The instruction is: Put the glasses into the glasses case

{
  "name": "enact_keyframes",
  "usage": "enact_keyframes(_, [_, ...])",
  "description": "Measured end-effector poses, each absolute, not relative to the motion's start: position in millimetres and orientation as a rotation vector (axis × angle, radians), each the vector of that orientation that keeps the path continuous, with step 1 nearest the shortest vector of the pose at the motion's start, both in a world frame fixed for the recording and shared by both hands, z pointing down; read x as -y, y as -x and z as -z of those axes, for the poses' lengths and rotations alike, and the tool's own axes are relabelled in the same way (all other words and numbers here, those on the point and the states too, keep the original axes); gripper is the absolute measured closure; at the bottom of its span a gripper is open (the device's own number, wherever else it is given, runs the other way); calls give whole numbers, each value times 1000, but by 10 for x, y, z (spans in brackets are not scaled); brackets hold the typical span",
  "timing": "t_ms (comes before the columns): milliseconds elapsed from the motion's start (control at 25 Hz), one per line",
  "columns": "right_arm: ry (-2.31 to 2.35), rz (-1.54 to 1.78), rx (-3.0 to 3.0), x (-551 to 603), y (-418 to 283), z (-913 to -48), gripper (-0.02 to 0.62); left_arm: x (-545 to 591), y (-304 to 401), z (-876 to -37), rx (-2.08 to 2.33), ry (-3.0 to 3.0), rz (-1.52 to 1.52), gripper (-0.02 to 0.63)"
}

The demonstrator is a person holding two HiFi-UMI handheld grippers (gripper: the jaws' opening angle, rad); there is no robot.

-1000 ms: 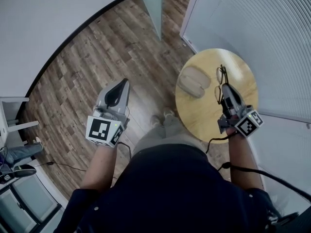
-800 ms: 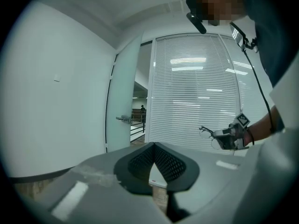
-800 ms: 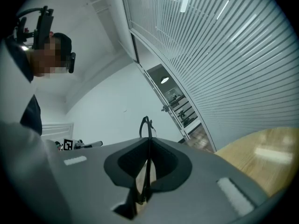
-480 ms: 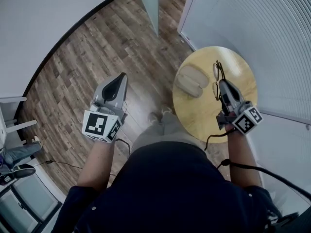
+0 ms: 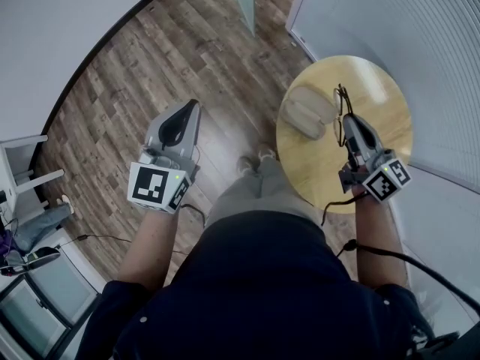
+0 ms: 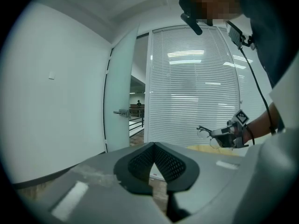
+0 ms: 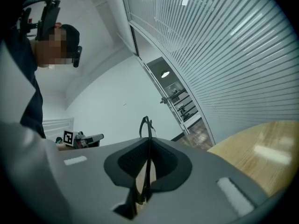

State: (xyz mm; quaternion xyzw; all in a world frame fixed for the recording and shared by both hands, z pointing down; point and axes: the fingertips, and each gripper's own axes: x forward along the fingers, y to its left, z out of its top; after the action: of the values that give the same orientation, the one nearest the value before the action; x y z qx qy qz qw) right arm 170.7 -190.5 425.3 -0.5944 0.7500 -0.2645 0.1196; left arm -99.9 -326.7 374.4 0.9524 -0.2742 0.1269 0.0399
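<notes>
While left tongs [image 6: 153, 144] meet empty, right tongs [image 7: 148, 141] pinch the glasses [image 7: 145, 124].

Counter [image 5: 379, 156]: pale honey wood, faint grain.
Glasses case [image 5: 306, 112]: plain beige-tan.
Glasses [image 5: 342, 103]: thin black frame, clear lenses.
Left gripper [image 5: 190, 111] and right gripper [image 5: 347, 120]: light grey shells; black pads with a fine grid texture.
Marker cubes [image 5: 156, 187]: white faces carrying black square patterns.
Floor [image 5: 142, 73]: wood-look planks, streaked brown and grey.
Wall [image 5: 52, 28]: plain white; dark skirting [image 5: 90, 62] along its foot.
Blinds [image 5: 405, 21]: pale grey-white, fine horizontal slats.
Person's top [image 5: 255, 291]: dark navy.
Trousers [image 5: 251, 197]: light grey-beige.
Cable [image 5: 390, 259]: black.
</notes>
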Motion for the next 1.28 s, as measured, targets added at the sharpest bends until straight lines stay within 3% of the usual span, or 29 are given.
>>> enact_keyframes(1280, [1745, 957, -2248, 2137, -1822, -5315, 569, 3624, 780, -4556, 828, -2826, -558, 601])
